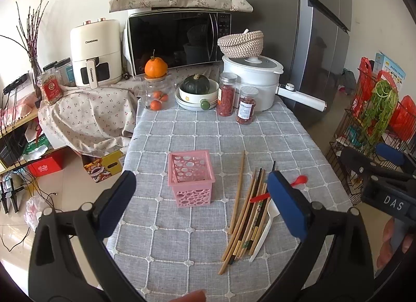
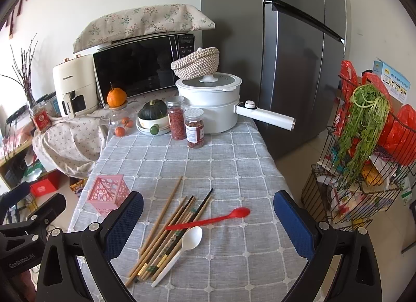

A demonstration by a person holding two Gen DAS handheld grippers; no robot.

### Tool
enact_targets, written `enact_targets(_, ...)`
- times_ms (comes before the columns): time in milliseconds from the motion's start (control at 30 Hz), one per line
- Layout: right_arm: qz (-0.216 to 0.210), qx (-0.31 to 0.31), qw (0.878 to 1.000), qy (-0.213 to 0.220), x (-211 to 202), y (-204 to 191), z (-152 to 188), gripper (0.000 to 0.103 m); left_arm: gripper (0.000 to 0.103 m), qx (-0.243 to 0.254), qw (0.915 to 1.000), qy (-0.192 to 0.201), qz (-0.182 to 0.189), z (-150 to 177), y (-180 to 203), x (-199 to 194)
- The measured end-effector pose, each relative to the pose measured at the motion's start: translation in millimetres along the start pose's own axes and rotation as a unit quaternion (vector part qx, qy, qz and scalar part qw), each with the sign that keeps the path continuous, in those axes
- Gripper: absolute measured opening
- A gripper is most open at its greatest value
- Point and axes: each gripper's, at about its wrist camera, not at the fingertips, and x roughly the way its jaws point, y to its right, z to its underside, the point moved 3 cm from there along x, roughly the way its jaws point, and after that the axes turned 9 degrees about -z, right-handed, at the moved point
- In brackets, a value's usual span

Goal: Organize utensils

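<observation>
Utensils are seen lying loose on the grey checked worktop (image 2: 221, 161), none yet in the pink perforated basket (image 1: 191, 177) that stands upright and empty. Taking that basket as the landmark: a bundle of wooden chopsticks (image 2: 166, 234) is fanned out just to its right, one single chopstick (image 1: 238, 187) lying apart on the basket side of the bundle; a red spoon (image 2: 210, 220) is laid across the far part of the bundle, and a white plastic spoon (image 2: 182, 248) rests against the bundle's far-right edge. The left gripper (image 1: 200, 200) is held above the worktop with its jaws spread wide and nothing between the pads, the basket framed between them. The right gripper (image 2: 208, 224) is likewise spread wide and empty, poised over the bundle and spoons. The opening step is judged to be in hand: no piece has been gathered. The next move is judged to call for the right gripper to be lowered onto one piece, probably the red spoon since it lies on top, and closed across its thin handle, after which it would be carried left and dropped upright into the basket, which may need steadying.
</observation>
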Motion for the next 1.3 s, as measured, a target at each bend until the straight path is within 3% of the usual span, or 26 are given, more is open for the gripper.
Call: enact_targets(1300,-0.004,0.002,1.0,0.0,2,-5,1,0.101,0.101,0.003,1.0,-0.004,0.001,5,9,1)
